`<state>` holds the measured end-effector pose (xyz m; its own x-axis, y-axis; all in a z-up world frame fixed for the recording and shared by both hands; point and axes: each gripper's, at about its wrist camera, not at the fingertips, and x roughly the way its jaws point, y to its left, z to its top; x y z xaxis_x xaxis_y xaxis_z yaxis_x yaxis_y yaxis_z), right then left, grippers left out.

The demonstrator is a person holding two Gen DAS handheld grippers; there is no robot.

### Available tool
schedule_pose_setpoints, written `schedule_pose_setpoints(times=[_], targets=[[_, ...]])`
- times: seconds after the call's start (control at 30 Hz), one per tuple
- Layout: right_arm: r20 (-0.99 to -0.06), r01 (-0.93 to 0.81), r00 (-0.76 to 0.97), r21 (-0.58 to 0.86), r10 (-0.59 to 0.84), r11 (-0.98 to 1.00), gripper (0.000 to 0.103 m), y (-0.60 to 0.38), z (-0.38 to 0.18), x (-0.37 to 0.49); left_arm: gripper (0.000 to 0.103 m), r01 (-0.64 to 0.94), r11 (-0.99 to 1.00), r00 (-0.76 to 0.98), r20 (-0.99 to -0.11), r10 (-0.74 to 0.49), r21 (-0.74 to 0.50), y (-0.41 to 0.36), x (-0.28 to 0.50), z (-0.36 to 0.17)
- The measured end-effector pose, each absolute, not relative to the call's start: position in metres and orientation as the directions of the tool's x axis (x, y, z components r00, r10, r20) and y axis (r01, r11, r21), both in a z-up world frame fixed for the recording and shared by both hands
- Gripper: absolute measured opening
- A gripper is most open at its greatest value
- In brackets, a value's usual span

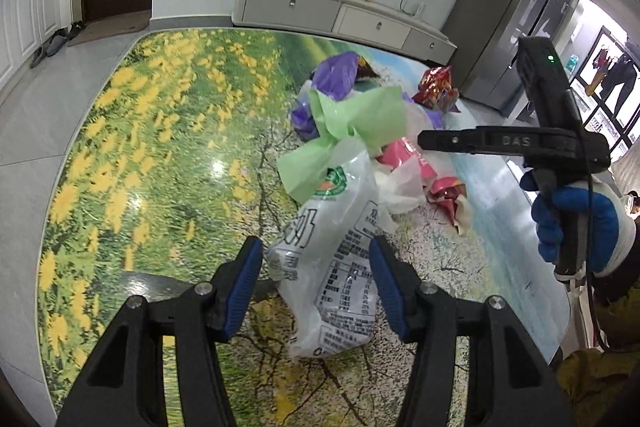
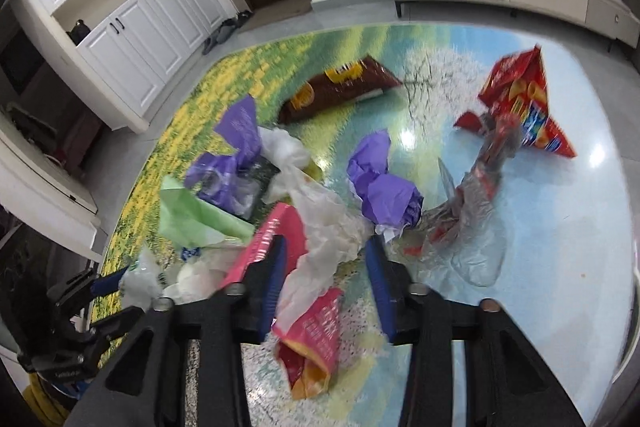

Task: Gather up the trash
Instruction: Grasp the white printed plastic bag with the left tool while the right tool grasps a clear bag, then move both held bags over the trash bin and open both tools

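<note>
A pile of trash lies on the table (image 1: 140,147) with the flower-meadow print. My left gripper (image 1: 316,243) is open just above the tabletop, with a clear printed plastic bag (image 1: 332,267) lying between its blue pads (image 1: 246,287). Behind it are a green sheet (image 1: 352,115), a purple bag (image 1: 334,71) and a red snack bag (image 1: 438,87). My right gripper (image 2: 325,241), held by a blue-gloved hand (image 1: 572,223), is open over the pile. Crumpled white plastic (image 2: 320,259) and a pink wrapper (image 2: 316,339) lie between its fingers. Purple paper (image 2: 384,191) sits just ahead.
A brown chip bag (image 2: 340,83), a red snack bag (image 2: 520,103) and a clear wrapper (image 2: 472,219) lie further out on the table (image 2: 560,227). Beyond are a white TV cabinet (image 1: 340,15), a grey fridge (image 1: 508,19) and white cupboards (image 2: 132,27).
</note>
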<state>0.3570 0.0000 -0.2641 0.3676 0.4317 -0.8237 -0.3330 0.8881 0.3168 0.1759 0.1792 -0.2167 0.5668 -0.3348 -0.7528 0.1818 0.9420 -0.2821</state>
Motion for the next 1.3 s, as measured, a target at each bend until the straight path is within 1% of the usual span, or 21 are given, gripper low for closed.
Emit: schedule_pose_setpoints(times=[0.03, 0.07, 0.1, 0.17, 0.27, 0.63, 0.87, 1.1, 1.3], targets=[[-0.822, -0.332, 0.360, 0.329, 0.441, 0.884, 0.008, -0.001, -0.267, 0.358, 0.036, 0.183, 0.940, 0.561, -0.755, -0.339, -0.286, 0.178, 0.177, -0.217], [-0.815, -0.335, 0.357, 0.344, 0.456, 0.877, 0.007, -0.003, -0.267, 0.357, 0.029, 0.186, 0.938, 0.557, -0.755, -0.346, -0.293, 0.177, 0.177, -0.218], [-0.808, -0.343, 0.359, 0.352, 0.468, 0.871, 0.007, -0.005, -0.265, 0.355, 0.028, 0.188, 0.935, 0.556, -0.752, -0.353, -0.300, 0.176, 0.175, -0.218], [-0.793, -0.364, 0.370, 0.355, 0.484, 0.861, 0.005, -0.006, -0.259, 0.349, 0.022, 0.189, 0.937, 0.565, -0.748, -0.349, -0.294, 0.174, 0.172, -0.217], [-0.763, -0.393, 0.388, 0.370, 0.517, 0.842, 0.005, -0.010, -0.242, 0.338, 0.019, 0.180, 0.941, 0.584, -0.738, -0.337, -0.286, 0.172, 0.165, -0.210], [-0.639, -0.493, 0.484, 0.366, 0.598, 0.790, 0.005, -0.040, -0.165, 0.283, 0.017, 0.155, 0.960, 0.694, -0.666, -0.273, -0.232, 0.173, 0.125, -0.149], [-0.546, -0.496, 0.577, 0.356, 0.607, 0.792, 0.005, -0.093, -0.118, 0.247, 0.017, 0.172, 0.968, 0.750, -0.613, -0.248, -0.181, 0.153, 0.111, -0.100], [-0.490, -0.425, 0.688, 0.327, 0.536, 0.844, 0.005, -0.170, -0.092, 0.217, 0.017, 0.260, 0.955, 0.765, -0.573, -0.295, -0.145, 0.100, 0.116, -0.060], [-0.490, -0.279, 0.763, 0.339, 0.422, 0.898, 0.005, -0.259, -0.099, 0.203, 0.017, 0.385, 0.915, 0.721, -0.580, -0.379, -0.118, 0.019, 0.141, -0.042]])
